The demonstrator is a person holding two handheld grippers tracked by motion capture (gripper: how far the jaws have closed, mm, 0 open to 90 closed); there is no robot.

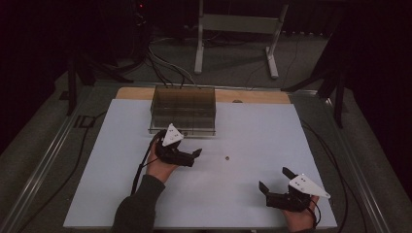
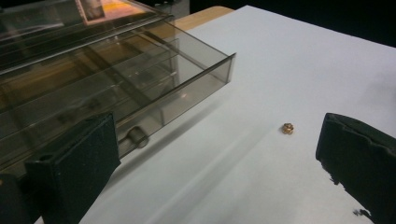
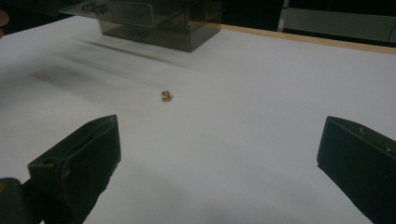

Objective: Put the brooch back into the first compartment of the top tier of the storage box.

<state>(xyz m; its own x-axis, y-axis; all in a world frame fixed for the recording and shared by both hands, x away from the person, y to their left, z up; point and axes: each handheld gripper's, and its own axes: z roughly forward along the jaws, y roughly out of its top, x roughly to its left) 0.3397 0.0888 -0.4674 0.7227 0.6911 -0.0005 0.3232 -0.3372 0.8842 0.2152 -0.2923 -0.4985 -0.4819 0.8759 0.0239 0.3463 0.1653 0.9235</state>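
A smoky clear drawer box (image 1: 183, 108) stands at the back centre of the white board (image 1: 121, 194). One drawer (image 2: 187, 88) is pulled out toward me, and its small knob (image 2: 137, 136) is just beyond my left jaw. My left gripper (image 1: 190, 144) is held open right in front of the box, with nothing between its jaws (image 2: 215, 140). A tiny brass nut (image 1: 226, 158) lies loose on the board to its right (image 2: 287, 128). My right gripper (image 1: 274, 178) hovers open and empty near the front right, aimed toward the nut (image 3: 166, 95) and the box (image 3: 154, 21).
A strip of wooden tabletop (image 1: 257, 96) shows behind the board. Black cables (image 1: 335, 160) run along both sides of the board and behind the box. A white metal stand (image 1: 235, 29) is on the floor beyond the table.
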